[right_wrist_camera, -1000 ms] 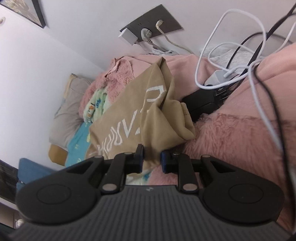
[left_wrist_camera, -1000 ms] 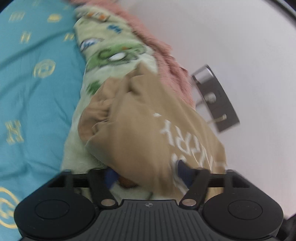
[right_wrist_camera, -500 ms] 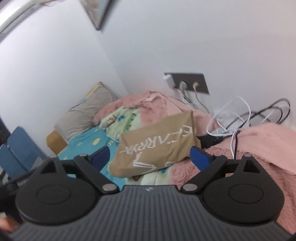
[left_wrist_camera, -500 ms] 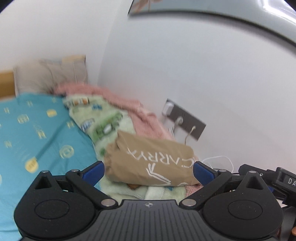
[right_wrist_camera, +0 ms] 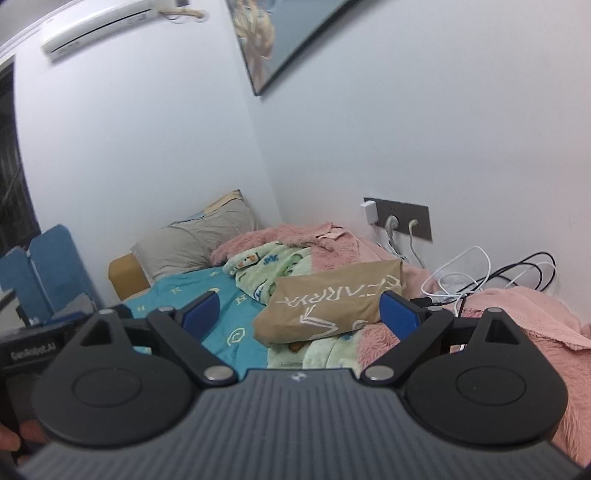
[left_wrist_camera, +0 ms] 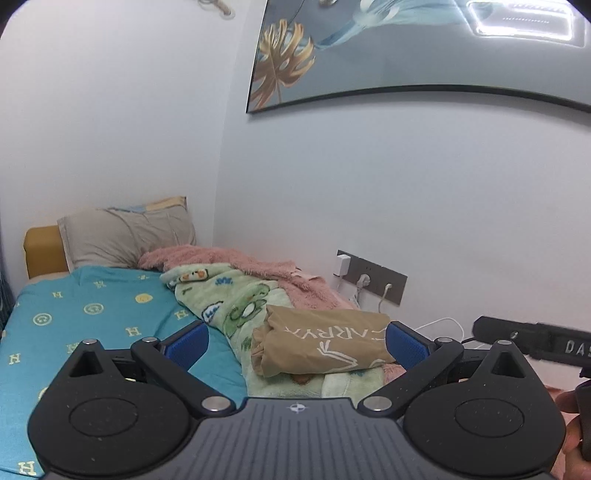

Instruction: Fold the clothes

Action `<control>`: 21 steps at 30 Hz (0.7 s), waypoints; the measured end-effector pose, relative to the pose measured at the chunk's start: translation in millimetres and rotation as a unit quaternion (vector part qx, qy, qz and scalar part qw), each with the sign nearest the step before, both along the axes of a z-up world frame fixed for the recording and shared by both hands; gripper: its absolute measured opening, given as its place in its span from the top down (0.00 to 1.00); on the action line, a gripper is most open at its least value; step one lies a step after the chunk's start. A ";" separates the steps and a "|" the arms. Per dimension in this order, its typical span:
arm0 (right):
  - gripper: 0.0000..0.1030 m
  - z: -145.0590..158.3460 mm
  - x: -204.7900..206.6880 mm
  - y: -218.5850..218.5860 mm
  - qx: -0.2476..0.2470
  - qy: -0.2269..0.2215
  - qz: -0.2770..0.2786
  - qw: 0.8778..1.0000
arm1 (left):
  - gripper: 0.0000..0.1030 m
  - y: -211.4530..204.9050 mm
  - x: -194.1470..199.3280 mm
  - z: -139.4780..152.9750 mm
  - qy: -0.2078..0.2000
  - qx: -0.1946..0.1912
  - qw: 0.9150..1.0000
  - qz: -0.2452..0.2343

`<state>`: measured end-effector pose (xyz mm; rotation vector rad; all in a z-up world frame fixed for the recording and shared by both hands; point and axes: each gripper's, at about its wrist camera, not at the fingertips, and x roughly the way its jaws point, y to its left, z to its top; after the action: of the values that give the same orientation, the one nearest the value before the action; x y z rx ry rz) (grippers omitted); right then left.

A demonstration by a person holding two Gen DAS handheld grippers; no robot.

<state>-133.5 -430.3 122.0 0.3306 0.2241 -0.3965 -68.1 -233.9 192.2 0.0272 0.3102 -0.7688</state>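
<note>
Pale walls meet in the far corner behind a bed with a teal sheet and grey pillow. A framed picture hangs right; an air conditioner left.

Soft, even indoor light fills both fisheye views, with pale walls evenly lit and only faint shadows under the bedding. A ceiling lamp's bright rectangular glare reflects in the framed picture at the top of the left wrist view. Straight edges bow toward the dark rounded corners, and the right wrist view looks slightly softer.
</note>
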 end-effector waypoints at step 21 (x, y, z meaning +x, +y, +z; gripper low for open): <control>0.08 -19.3 -21.4 61.7 -0.066 -0.011 -0.022 0.998 | 0.00 50.8 -42.9 -25.8 -0.041 0.015 0.999 0.030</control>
<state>-154.9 -368.5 102.6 0.2103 0.1690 -0.4488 -111.0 -183.1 166.4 0.0766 0.2438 -0.7010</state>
